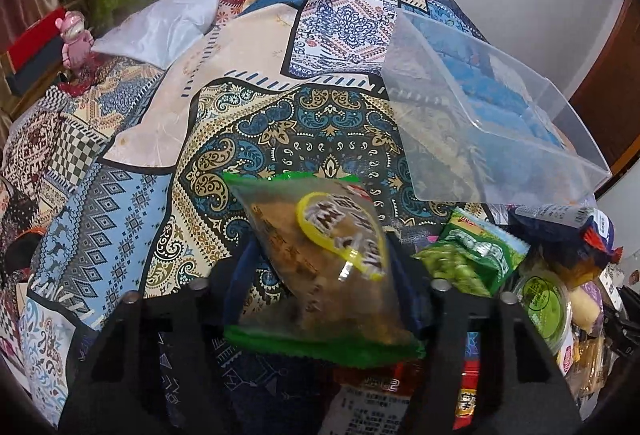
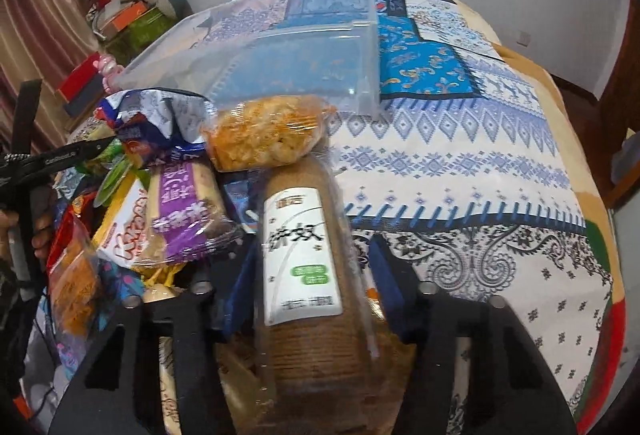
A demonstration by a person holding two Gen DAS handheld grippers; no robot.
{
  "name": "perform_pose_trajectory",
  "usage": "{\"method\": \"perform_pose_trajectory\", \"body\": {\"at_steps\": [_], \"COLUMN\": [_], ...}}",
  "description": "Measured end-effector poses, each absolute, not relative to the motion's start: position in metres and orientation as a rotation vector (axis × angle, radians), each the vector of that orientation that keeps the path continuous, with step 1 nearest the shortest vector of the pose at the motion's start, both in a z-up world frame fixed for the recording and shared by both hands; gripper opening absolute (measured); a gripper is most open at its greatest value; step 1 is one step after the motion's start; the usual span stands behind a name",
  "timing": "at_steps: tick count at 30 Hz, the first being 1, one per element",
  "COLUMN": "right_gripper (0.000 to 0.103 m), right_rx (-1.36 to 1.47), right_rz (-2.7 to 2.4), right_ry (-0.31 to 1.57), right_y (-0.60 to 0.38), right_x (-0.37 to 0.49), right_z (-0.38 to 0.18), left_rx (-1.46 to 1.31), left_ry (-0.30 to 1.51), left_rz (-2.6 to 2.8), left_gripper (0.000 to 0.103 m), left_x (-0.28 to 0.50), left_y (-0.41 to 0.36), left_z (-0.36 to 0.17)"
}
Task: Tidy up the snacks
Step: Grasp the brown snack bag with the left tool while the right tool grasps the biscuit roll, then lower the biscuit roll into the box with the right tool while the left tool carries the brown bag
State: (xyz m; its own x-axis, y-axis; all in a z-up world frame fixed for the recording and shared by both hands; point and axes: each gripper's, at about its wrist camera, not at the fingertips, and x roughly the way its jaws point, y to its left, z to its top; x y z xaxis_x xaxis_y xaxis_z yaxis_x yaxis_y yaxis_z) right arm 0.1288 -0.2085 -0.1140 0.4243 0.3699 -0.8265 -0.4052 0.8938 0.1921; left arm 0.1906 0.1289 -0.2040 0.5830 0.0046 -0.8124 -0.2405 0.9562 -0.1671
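Held between the left gripper's (image 1: 320, 255) blue pads: a clear snack packet with green crimped ends (image 1: 320, 259), lifted above the patterned bedspread (image 1: 160, 139), fingers closed onto its sides. Looks light, soft and crinkly; probably slippery film with crumbly contents, so best pinched across the middle without crushing.

Between the right gripper's (image 2: 312, 259) half-spread fingers: a tall sleeve of round brown biscuits with a white label (image 2: 300, 255). Cannot tell whether the pads press it or merely flank it. Seems stiff as a stack yet brittle; safest taken across its width near mid-length.

Ahead of both: a clear plastic bin (image 1: 500, 123), tilted on the bedding and seemingly empty, a likely destination.

Beside the sleeve: a bag of orange puffed snack (image 2: 264, 131) touching its far end, a purple-wrapped cake (image 2: 188, 211), and more packets heaped together. Near the left packet: a green pea bag (image 1: 472, 255) and a green-lidded cup (image 1: 544, 303). Crowded heap, so neighbours likely to drag or topple.
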Motion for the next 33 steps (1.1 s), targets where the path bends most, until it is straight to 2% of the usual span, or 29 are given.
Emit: {"method": "perform_pose_trajectory", "body": {"at_steps": [8,24,33], "right_gripper": [0.034,0.034,0.034], "right_rx": [-0.017,0.031,0.045], "right_rz": [0.485,0.439,0.473], "right_ry": [1.024,0.893,0.797], "right_y": [-0.215,-0.240,-0.221], "right_x": [0.129,0.111,0.131], "right_z": [-0.108,-0.055,-0.028], "left_rx": [-0.257,-0.202,-0.164], "left_ry": [0.927,0.776,0.715], "left_rz": [0.148,0.116,0.061], "left_gripper": [0.055,0.055,0.055], "left_x": [0.175,0.144,0.173], "left_y": [0.127,0.109,0.090], "left_z": [-0.193,-0.108,-0.074]}}
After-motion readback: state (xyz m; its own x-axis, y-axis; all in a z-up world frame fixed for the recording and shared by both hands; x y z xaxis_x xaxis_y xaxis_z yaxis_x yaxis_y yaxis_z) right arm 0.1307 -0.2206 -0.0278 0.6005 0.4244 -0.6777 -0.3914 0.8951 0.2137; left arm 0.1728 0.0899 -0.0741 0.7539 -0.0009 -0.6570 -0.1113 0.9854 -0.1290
